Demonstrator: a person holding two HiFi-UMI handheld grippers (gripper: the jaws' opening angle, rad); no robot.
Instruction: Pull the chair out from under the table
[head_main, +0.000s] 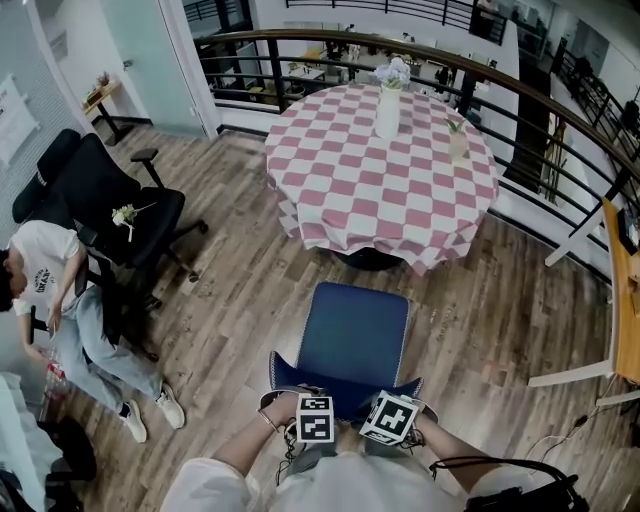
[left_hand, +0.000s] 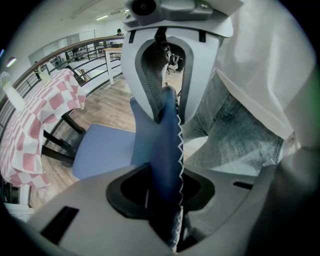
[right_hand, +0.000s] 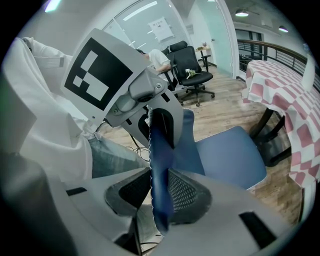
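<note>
Head count for the room, clockwise from the near edge.
At 6 o'clock one blue chair (head_main: 352, 345) and two grippers, the left gripper (left_hand: 162, 200) and the right gripper (right_hand: 160, 195); at 9 two office chairs (head_main: 120, 200) and one person (head_main: 60, 290); at 12 one table (head_main: 340, 190) with two vases (head_main: 388, 110).

This is an open-plan office on an upper level. Ahead of the jaws, a round surface (head_main: 380, 175) carries a pink-checked cloth and a vase (head_main: 388, 112). A curved dark railing (head_main: 540, 100) runs behind it. Left of the jaws, black swivel chairs (head_main: 110, 200) and a seated person (head_main: 60, 290) share a wood-plank floor (head_main: 230, 300) beside a glass partition (head_main: 140, 60). A desk (head_main: 622, 300) stands to the right.
</note>
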